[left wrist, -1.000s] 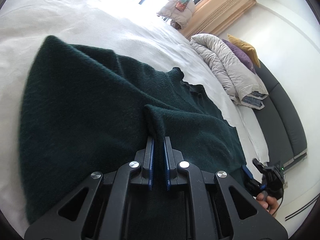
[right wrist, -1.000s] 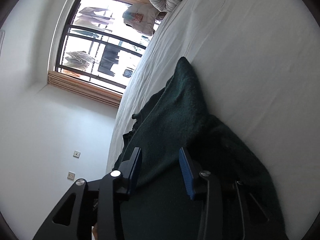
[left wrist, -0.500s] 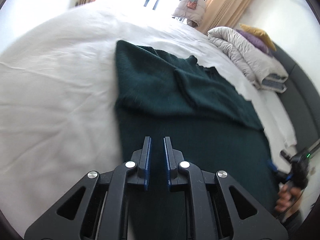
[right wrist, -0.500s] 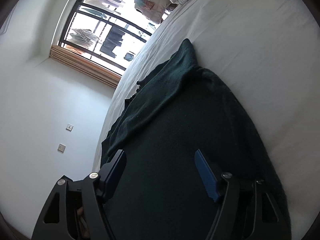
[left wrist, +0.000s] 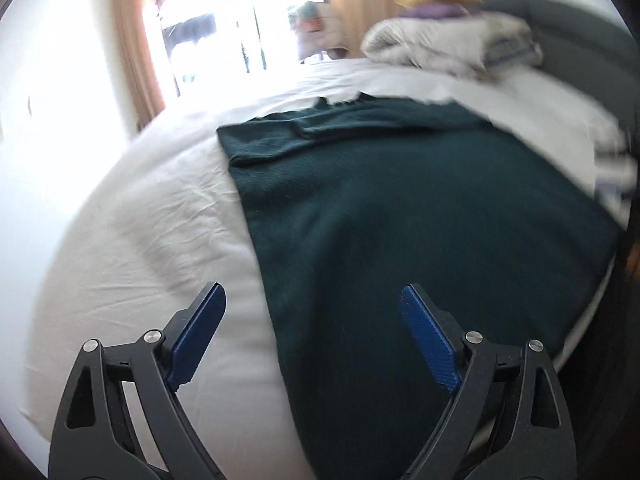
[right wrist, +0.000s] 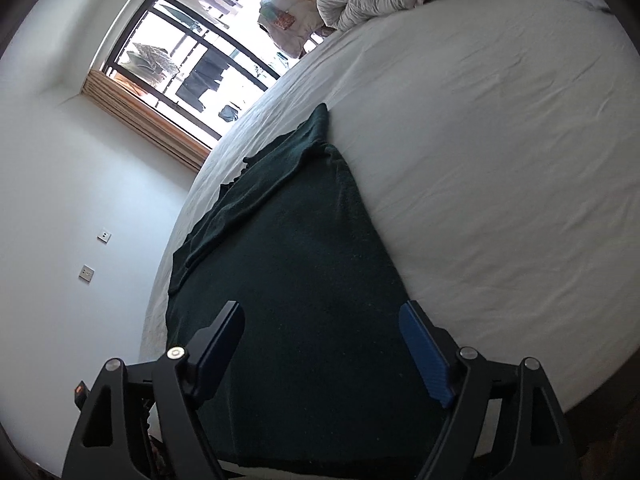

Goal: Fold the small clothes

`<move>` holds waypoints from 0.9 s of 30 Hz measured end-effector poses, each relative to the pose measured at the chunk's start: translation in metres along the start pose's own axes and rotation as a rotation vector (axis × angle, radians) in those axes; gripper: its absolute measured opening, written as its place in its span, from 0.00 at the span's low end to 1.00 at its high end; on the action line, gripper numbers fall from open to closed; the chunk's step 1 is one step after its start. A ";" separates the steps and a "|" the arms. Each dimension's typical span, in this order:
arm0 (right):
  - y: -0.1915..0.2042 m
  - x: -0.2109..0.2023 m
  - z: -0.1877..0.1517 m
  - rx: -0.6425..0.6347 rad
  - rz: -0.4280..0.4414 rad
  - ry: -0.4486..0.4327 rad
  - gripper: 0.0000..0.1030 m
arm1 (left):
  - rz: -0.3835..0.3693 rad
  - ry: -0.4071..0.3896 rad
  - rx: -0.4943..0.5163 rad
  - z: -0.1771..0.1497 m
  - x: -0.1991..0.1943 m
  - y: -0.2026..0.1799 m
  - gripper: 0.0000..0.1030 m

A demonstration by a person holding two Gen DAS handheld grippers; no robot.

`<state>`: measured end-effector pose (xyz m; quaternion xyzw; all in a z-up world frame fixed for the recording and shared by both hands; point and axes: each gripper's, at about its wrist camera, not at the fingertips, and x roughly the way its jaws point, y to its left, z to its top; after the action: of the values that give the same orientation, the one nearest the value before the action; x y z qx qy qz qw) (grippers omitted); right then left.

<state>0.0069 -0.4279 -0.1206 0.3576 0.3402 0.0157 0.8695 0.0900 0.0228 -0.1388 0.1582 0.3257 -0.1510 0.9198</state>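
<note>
Left tool [left wrist: 312, 340]: jaws were pressed together on sweater fold a second ago, now spread wide, holding nothing, pulled back over near hem edge. Right tool [right wrist: 322, 350]: jaws also wide apart, empty, above lower body of garment.

Dark green sweater [left wrist: 420, 208] lies flat on white bed sheet [left wrist: 152, 232], sleeves laid across upper chest near collar. Left view blurred, so tool in motion.

Judgement: sleeve fold released and done; next likely grip at hem corners for lengthwise fold toward collar.

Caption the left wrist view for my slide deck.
Open left gripper above dark green sweater, sleeve folded in, on white bed.
</note>
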 end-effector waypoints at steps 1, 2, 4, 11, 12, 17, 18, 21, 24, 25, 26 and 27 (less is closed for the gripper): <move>0.004 -0.008 -0.002 -0.026 -0.017 -0.020 0.80 | 0.022 -0.033 0.061 -0.005 -0.013 -0.013 0.88; 0.011 -0.015 -0.004 -0.057 -0.030 -0.039 0.80 | 0.034 -0.062 0.110 -0.009 -0.022 -0.023 0.88; 0.030 -0.026 -0.009 -0.153 -0.065 -0.068 0.80 | 0.086 -0.133 0.265 -0.021 -0.042 -0.049 0.88; 0.097 -0.034 -0.058 -0.555 -0.197 -0.111 0.80 | 0.139 -0.195 0.555 -0.062 -0.071 -0.096 0.88; 0.102 -0.034 -0.063 -0.582 -0.202 -0.117 0.81 | 0.150 -0.189 0.590 -0.070 -0.073 -0.100 0.88; 0.113 -0.025 -0.080 -0.648 -0.204 -0.098 0.81 | 0.182 -0.172 0.690 -0.102 -0.074 -0.102 0.88; 0.113 -0.024 -0.082 -0.647 -0.203 -0.090 0.81 | 0.189 -0.172 0.705 -0.107 -0.074 -0.103 0.88; 0.114 -0.021 -0.086 -0.640 -0.215 -0.082 0.81 | 0.242 -0.160 0.761 -0.121 -0.062 -0.101 0.88; 0.111 -0.021 -0.088 -0.634 -0.231 -0.083 0.81 | 0.277 -0.176 0.812 -0.128 -0.053 -0.096 0.89; 0.111 -0.021 -0.088 -0.632 -0.235 -0.083 0.81 | 0.289 -0.187 0.827 -0.130 -0.050 -0.094 0.89; 0.110 -0.021 -0.088 -0.629 -0.239 -0.084 0.81 | 0.302 -0.199 0.847 -0.132 -0.049 -0.095 0.89; 0.109 -0.022 -0.088 -0.625 -0.245 -0.086 0.81 | 0.315 -0.216 0.877 -0.137 -0.049 -0.095 0.88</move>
<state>-0.0394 -0.2989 -0.0843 0.0305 0.3222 -0.0006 0.9462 -0.0585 -0.0017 -0.2261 0.5621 0.1058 -0.1487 0.8067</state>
